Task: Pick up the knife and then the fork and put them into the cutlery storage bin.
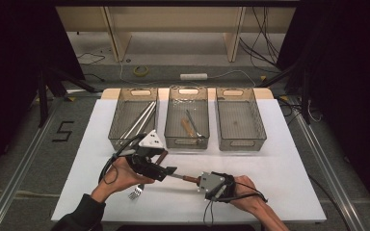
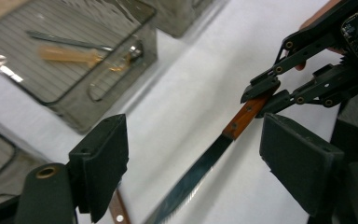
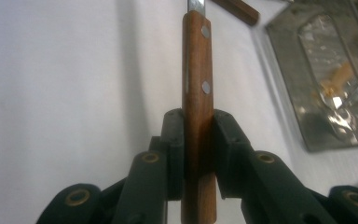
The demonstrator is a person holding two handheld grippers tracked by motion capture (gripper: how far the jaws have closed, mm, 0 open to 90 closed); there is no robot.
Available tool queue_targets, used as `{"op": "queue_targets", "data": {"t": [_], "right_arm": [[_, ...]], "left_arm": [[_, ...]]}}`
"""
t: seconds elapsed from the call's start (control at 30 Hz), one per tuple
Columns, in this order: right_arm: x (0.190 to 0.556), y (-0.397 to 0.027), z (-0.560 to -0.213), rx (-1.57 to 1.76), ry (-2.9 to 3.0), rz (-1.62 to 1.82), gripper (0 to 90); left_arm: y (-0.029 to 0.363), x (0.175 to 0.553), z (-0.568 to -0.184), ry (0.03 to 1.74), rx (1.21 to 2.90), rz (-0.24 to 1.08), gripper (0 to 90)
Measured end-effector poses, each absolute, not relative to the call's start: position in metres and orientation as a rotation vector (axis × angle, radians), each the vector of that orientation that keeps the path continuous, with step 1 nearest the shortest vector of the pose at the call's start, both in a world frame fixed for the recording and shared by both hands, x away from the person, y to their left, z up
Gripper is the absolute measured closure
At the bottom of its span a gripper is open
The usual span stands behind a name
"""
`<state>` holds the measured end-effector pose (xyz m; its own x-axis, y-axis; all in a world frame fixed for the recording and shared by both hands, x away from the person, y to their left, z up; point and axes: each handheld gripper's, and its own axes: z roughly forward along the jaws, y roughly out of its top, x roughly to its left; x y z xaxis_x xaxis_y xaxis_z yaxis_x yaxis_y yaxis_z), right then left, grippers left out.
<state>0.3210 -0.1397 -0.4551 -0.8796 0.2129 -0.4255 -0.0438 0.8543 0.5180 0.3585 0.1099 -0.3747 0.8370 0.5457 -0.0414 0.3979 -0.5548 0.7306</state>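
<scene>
Knife: my knife (image 3: pixel 198 93) has a brown wooden handle with silver dots and a shiny blade. It hangs just over the white table (image 1: pixel 279 159), in front of the middle basket (image 1: pixel 187 118), between my two claws.
Right claw: my right claw (image 3: pixel 199 140) pinches the wooden handle of the knife, one black pad tight on each side. From above I see it (image 1: pixel 200 181) in front of the middle basket, pointing to the left.
Left claw: my left claw (image 2: pixel 191 163) is spread wide. The knife blade (image 2: pixel 191 179) runs through the gap, and the pads do not press on it. From above it (image 1: pixel 169 171) sits just left of the right claw.
Fork: a silver fork (image 1: pixel 135 193) lies on the table by my left hand, near the front edge.
Other brown handle: one more brown handle (image 2: pixel 117 210) lies on the table under my left claw.
Middle basket: it holds a tool with a light wooden handle (image 1: pixel 188 127) and a thin metal tool (image 1: pixel 194 122).
Left basket: the left basket (image 1: pixel 134 118) holds long silver sticks (image 1: pixel 138 120).
Right basket: the right basket (image 1: pixel 240 120) stands just right of the middle basket.
</scene>
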Motion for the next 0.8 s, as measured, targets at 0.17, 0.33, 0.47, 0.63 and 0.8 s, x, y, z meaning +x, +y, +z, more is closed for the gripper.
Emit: {"op": "queue_targets", "data": {"t": [0.17, 0.33, 0.47, 0.63, 0.8], "right_arm": [[0.331, -0.153, -0.451, 0.255, 2.525, 0.728, 76.7], [0.339, -0.167, -0.439, 0.374, 2.485, 0.75, 76.7], [0.346, -0.18, -0.43, 0.488, 2.454, 0.811, 76.7], [0.358, -0.197, -0.417, 0.615, 2.407, 0.873, 76.7], [0.374, -0.213, -0.404, 0.743, 2.346, 0.924, 76.7]], "left_arm": [[0.119, 0.358, -0.373, 0.743, 2.144, 0.315, 20.9], [0.129, 0.359, -0.373, 0.805, 2.068, 0.34, 19.8], [0.133, 0.36, -0.381, 0.842, 2.072, 0.352, 19.0], [0.137, 0.361, -0.393, 0.892, 2.064, 0.371, 18.2], [0.143, 0.359, -0.405, 0.936, 2.031, 0.385, 18.0]]}}
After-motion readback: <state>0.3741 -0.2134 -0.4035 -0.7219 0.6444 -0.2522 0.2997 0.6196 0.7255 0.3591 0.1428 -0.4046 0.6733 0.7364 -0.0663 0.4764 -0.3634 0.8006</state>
